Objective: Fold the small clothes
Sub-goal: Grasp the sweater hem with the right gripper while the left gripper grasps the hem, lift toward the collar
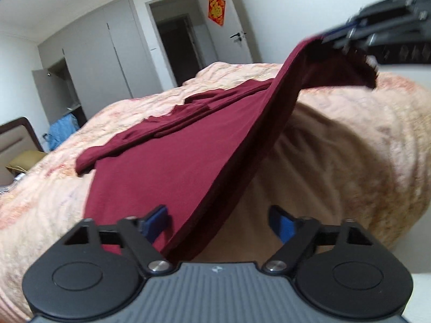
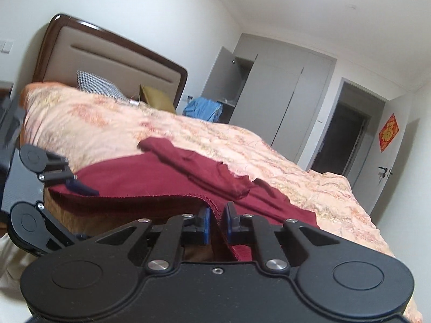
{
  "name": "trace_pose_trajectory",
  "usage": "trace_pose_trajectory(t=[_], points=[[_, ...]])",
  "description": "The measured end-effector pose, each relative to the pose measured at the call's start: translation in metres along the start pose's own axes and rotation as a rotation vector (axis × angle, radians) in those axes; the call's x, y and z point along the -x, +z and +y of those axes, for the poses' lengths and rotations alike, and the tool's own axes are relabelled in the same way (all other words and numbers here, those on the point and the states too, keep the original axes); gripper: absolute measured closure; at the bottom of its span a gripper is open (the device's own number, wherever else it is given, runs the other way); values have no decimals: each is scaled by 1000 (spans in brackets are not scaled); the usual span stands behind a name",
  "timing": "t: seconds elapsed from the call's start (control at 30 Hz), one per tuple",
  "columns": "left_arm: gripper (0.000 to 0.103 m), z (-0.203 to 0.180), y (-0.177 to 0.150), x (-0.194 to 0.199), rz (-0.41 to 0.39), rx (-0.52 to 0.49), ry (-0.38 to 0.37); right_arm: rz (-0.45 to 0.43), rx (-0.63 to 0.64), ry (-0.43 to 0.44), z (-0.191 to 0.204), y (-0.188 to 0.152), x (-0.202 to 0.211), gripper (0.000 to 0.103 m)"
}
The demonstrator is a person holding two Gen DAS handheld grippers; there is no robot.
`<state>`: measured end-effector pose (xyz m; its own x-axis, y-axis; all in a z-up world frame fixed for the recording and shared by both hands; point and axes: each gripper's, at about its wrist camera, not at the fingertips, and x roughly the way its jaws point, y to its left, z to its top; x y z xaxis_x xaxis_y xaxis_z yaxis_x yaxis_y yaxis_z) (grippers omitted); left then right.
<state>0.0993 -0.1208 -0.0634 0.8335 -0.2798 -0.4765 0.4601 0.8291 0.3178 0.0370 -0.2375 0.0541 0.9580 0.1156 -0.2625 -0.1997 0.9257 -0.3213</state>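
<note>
Garment: dark-red knit garment (image 1: 172, 161) on peach floral bedspread (image 1: 363, 140), hem lifted.
Right gripper (image 2: 216, 224): fingers clenched on hem.
Left gripper (image 1: 218, 222): fingers spread, released.

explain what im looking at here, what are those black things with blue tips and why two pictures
Those are two hand-held grippers, one in each of a person's hands; no robot arm is involved. Each carries a camera looking forward along its two blue-padded fingers, so each picture is one gripper's own view.

The left gripper has its fingers spread wide, with the edge of a dark red garment passing between them, not pinched. The right gripper has its fingers closed on that garment's hem, lifting it. Each gripper also shows in the other's picture.

The rest of the garment lies on a bed with a peach floral bedspread. Behind it stands a padded headboard.
</note>
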Motion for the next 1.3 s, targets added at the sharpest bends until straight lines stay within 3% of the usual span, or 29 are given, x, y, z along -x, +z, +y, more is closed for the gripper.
trace_pose_trajectory(t=[0.1,0.23,0.33,0.4,0.47,0.77,1.03,1.2,1.3], points=[[51,6,-5,2,4,-39,64,-14,-9,-15,-3,3,5,92],[56,19,-14,7,16,-81,158,-28,-3,-33,-2,4,8,92],[61,32,-19,8,34,-58,196,-24,15,-47,1,2,9,93],[84,37,-19,10,37,-49,215,-25,40,-67,5,-3,10,94],[96,42,-18,15,30,-50,219,-23,76,-100,11,-10,9,96],[99,53,3,55,-121,-77,240,-90,59,-203,11,-12,31,99],[99,47,34,109,-251,-111,260,-212,69,-262,0,5,84,99],[99,41,47,152,-269,-122,231,-325,79,-314,-10,18,136,103],[99,42,52,176,-248,-89,175,-307,57,-287,-22,17,144,103]])
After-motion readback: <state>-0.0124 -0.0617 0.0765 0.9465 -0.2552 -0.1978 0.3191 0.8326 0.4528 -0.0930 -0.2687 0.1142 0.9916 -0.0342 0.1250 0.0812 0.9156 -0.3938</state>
